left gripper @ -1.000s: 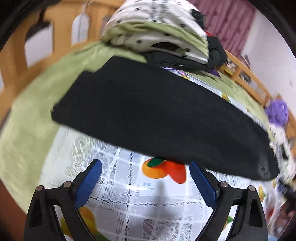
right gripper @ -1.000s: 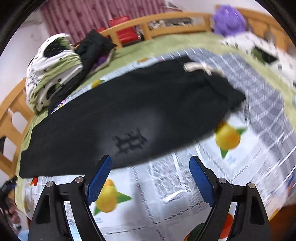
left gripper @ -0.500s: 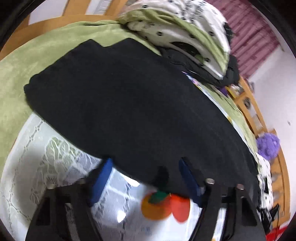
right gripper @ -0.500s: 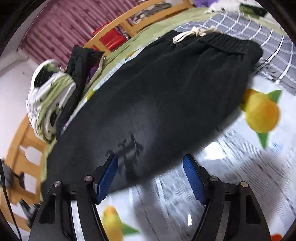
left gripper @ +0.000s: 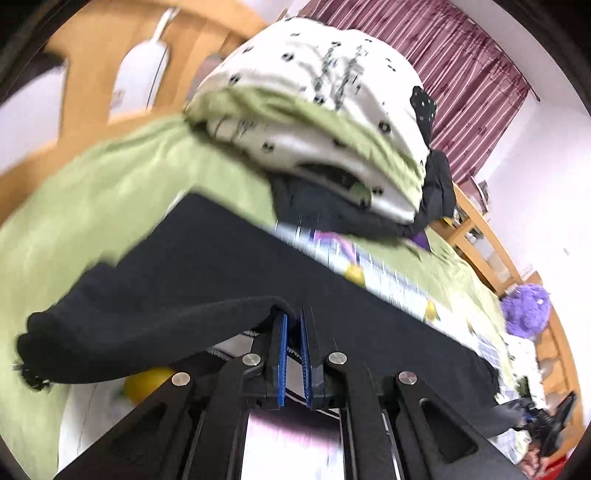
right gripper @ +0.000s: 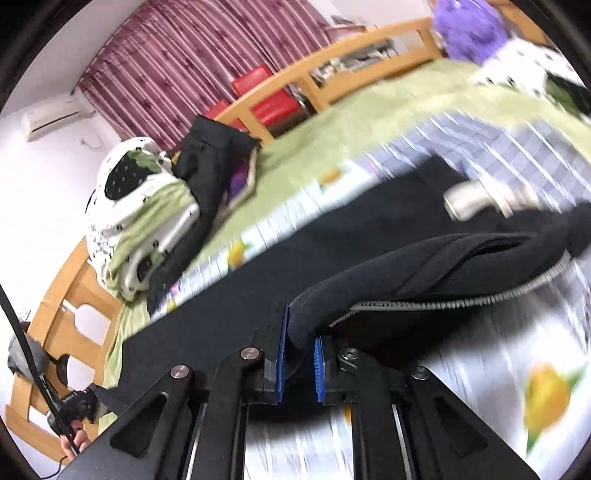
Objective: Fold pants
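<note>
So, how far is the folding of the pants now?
Done: both grippers are shut on the near edge of the black pants. In hand: the left gripper and the right gripper hold that edge raised off the fruit-print cloth. Left: no fold is laid yet; the far side lies flat.

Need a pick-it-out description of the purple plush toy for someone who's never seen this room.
Start at the bed with the light green sheet and follow its wooden rail to the corner away from the folded white and green quilt. The purple plush toy sits there beside a spotted white cushion. It is the only fuzzy purple thing; the black pants lie mid-bed.
</note>
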The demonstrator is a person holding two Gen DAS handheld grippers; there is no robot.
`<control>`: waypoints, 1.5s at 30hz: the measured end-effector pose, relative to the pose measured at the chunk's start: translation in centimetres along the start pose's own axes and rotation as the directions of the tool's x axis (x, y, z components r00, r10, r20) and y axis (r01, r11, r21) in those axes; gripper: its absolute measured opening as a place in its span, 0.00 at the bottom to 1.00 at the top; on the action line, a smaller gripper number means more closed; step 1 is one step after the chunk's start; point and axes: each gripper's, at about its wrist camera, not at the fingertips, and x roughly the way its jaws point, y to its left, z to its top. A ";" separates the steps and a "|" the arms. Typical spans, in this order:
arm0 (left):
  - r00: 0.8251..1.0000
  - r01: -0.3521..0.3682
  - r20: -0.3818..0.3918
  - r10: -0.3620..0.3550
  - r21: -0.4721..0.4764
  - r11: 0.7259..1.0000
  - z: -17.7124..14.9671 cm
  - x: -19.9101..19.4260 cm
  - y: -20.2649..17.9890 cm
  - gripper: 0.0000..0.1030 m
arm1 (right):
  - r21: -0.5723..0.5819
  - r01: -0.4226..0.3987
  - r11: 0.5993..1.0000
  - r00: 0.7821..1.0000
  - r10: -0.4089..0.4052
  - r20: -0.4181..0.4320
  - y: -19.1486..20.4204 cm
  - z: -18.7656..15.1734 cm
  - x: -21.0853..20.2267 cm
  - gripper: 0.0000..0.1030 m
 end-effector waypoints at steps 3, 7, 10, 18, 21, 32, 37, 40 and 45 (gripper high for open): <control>0.998 -0.038 0.044 0.037 0.035 0.999 2.3 3.1 -2.1 0.07 | -0.035 0.029 0.999 1.000 -0.028 0.006 1.3 4.3 4.5 0.12; 0.994 -0.093 0.061 0.090 0.060 0.994 4.4 8.5 -3.9 0.07 | -0.007 0.064 0.998 0.997 -0.064 -0.037 0.8 7.1 11.4 0.12; 0.988 -0.154 0.031 0.152 0.070 0.986 4.4 11.6 -4.5 0.22 | 0.036 0.114 0.993 0.987 -0.109 -0.122 -0.7 7.2 16.2 0.23; 0.990 -0.142 0.008 0.143 0.172 0.975 0.0 6.6 -4.2 0.72 | -0.101 0.145 0.984 0.985 -0.154 -0.080 -0.3 1.9 9.9 0.51; 0.991 -0.087 -0.088 0.103 0.168 0.982 -3.3 4.6 -2.0 0.72 | -0.127 0.146 0.981 0.981 -0.161 -0.111 -1.6 -1.6 6.3 0.52; 0.976 -0.001 -0.219 -0.019 -0.092 0.996 -9.7 3.4 6.5 0.71 | 0.123 0.087 0.989 0.986 -0.068 -0.153 -9.4 -9.2 2.2 0.59; 0.980 0.005 -0.190 -0.052 -0.238 0.971 -7.1 6.5 7.6 0.69 | 0.219 0.037 0.975 0.991 -0.008 -0.130 -10.2 -6.2 6.7 0.52; 0.986 -0.012 -0.164 -0.037 -0.288 0.957 -6.1 8.0 7.5 0.66 | 0.204 0.070 0.977 0.989 -0.041 -0.144 -10.0 -4.5 9.4 0.28; 0.983 -0.098 -0.179 0.051 -0.264 0.960 -5.4 8.8 6.3 0.11 | 0.228 0.071 0.971 0.985 -0.033 -0.167 -9.9 -3.3 9.3 0.12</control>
